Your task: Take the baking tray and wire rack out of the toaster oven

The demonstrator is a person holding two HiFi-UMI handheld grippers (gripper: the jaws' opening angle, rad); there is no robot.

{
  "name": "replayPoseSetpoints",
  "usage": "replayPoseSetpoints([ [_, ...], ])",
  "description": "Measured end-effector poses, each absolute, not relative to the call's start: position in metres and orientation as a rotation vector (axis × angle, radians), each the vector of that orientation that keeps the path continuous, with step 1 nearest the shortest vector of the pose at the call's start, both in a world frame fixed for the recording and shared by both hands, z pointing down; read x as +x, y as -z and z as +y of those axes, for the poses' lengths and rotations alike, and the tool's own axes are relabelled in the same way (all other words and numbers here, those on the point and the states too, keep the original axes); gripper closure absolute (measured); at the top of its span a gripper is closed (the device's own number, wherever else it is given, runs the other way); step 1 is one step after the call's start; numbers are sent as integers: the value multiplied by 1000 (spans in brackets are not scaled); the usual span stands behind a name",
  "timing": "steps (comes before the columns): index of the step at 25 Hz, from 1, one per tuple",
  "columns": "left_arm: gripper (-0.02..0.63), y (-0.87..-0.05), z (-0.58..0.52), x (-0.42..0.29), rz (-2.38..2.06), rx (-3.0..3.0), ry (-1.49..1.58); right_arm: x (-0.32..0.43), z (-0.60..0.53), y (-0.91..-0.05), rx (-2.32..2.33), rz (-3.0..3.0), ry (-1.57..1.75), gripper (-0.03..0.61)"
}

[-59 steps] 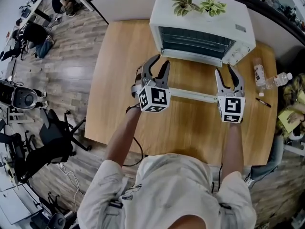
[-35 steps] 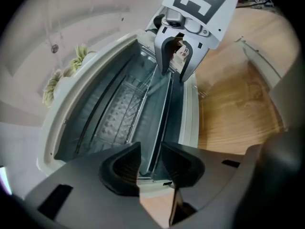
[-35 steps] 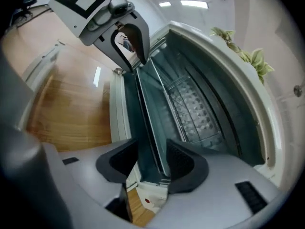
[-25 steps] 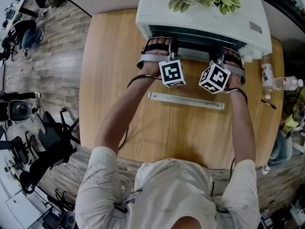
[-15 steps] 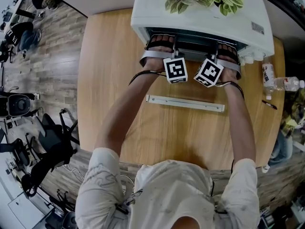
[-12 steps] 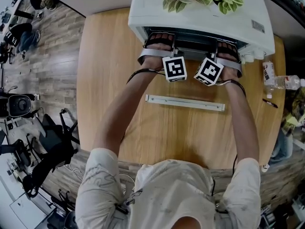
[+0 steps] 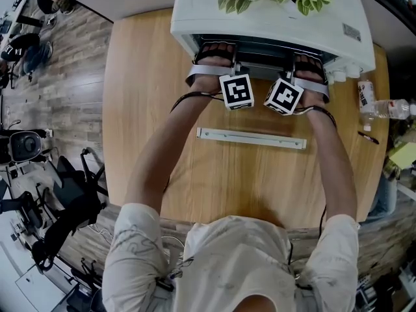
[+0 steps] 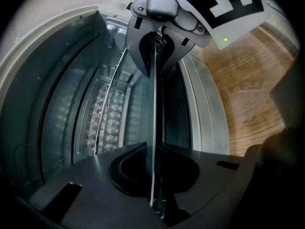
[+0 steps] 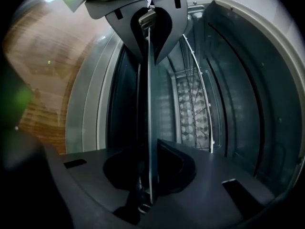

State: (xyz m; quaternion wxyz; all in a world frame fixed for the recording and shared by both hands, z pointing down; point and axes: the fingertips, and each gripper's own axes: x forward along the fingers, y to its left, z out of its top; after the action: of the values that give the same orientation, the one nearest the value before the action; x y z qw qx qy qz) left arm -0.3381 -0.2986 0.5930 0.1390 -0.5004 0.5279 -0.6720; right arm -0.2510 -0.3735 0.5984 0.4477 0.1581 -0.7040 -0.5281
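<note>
Your left gripper (image 8: pixel 153 111) and right gripper (image 9: pixel 148 104): each pinched on the baking tray (image 8: pixel 153 92) by its thin front edge (seen edge-on) inside the toaster oven (image 7: pixel 273 19) mouth at 12 o'clock, wire rack (image 8: pixel 113 99) also inside; wooden table (image 7: pixel 146 116) toward 6 carries one pale strip (image 7: pixel 250 138); plank floor (image 7: pixel 62 90) at 9.

Left gripper (image 8: pixel 153 123) inside the toaster oven (image 8: pixel 57 89), clamped on a thin metal edge.
The jaws sit at the top and bottom of the frame, closed onto the baking tray (image 8: pixel 153 94), which is seen edge-on as a bright vertical line running from one jaw to the other. To the left of it, deeper in the grey cavity, the rods of the wire rack (image 8: pixel 108 109) slant in front of an embossed back panel (image 8: pixel 102 123). The marker cube (image 8: pixel 228 4) fills the upper right, with a small green light (image 8: pixel 224 40) lit under it. Wooden tabletop (image 8: pixel 248 85) shows at the right, outside the oven's pale frame.
</note>
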Motion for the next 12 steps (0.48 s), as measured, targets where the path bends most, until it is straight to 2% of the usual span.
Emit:
replayPoseSetpoints([
  [12,577,-594,-292,-330,1527,-1510,1907,-244,-368,-600,349,-1729,1295,518],
])
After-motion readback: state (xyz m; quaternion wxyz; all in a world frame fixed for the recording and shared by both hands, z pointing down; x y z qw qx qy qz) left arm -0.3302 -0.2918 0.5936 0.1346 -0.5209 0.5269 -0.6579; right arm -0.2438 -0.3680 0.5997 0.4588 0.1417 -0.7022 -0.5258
